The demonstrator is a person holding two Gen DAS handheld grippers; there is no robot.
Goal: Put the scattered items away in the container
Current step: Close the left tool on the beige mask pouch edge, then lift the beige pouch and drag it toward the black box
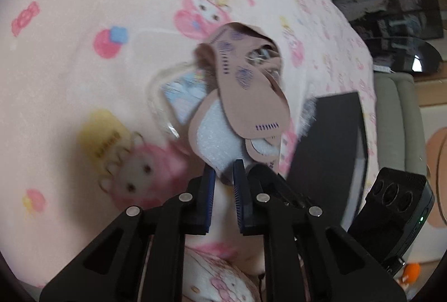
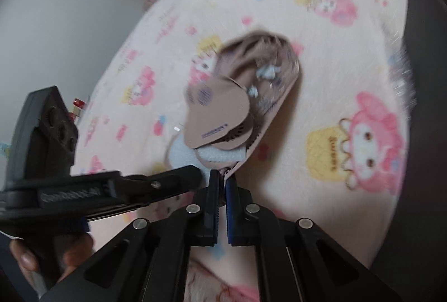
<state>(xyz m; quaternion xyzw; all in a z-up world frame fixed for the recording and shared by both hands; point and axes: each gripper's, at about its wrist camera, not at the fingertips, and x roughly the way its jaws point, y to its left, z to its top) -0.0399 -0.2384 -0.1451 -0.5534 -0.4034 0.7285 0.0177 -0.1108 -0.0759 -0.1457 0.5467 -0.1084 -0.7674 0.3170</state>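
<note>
left tongs (image 1: 225, 169) clamped on the tan pouch's (image 1: 245, 95) near edge; right tongs (image 2: 222, 176) likewise

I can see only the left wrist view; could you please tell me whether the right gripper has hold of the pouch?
Observer: Yes, the right gripper is shut on the pouch's near edge.
Operator: Thank you. What is inside?
Observer: Pale blue-white bits show in its open mouth.
Operator: How close are the two grippers?
Observer: The left gripper sits right beside the right one, at the white flap.
</note>
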